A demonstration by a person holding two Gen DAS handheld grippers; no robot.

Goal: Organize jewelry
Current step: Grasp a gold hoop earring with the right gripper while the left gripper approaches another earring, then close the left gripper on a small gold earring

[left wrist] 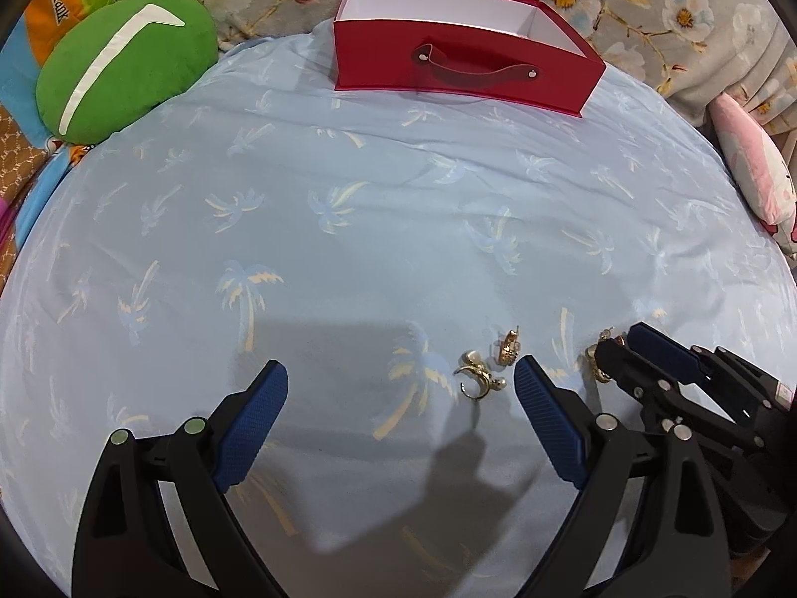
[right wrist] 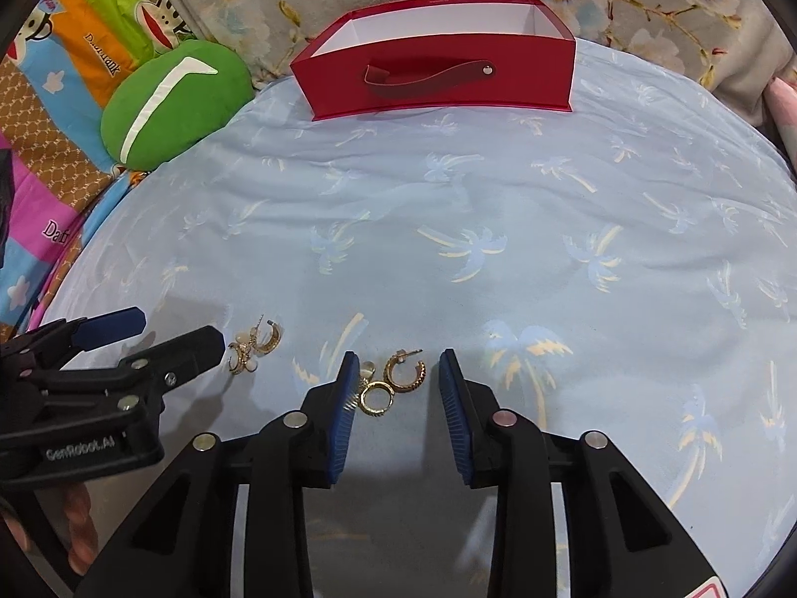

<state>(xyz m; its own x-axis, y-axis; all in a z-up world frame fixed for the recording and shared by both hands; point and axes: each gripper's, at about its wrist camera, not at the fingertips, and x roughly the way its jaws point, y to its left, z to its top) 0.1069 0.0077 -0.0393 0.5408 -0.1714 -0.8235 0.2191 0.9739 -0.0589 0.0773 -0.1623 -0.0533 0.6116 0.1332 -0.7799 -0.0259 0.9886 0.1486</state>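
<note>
Several gold earrings lie on a light blue palm-print sheet. In the right wrist view a gold hoop pair (right wrist: 393, 381) lies between the fingertips of my open right gripper (right wrist: 398, 373). A second gold cluster (right wrist: 251, 346) lies to the left, just beyond the tip of my left gripper (right wrist: 164, 334). In the left wrist view my left gripper (left wrist: 401, 381) is open, with a pearl-and-gold earring (left wrist: 478, 378) and a gold hoop (left wrist: 508, 346) near its right finger. The right gripper (left wrist: 627, 349) rests by more earrings (left wrist: 597, 361). A red open box (left wrist: 463, 45) stands at the far edge.
A green cushion (left wrist: 119, 79) lies at the far left beside colourful cartoon bedding (right wrist: 60, 99). A floral blanket (left wrist: 647, 5) lies behind the red box (right wrist: 438, 60). A pink pillow (left wrist: 757, 169) lies at the right edge.
</note>
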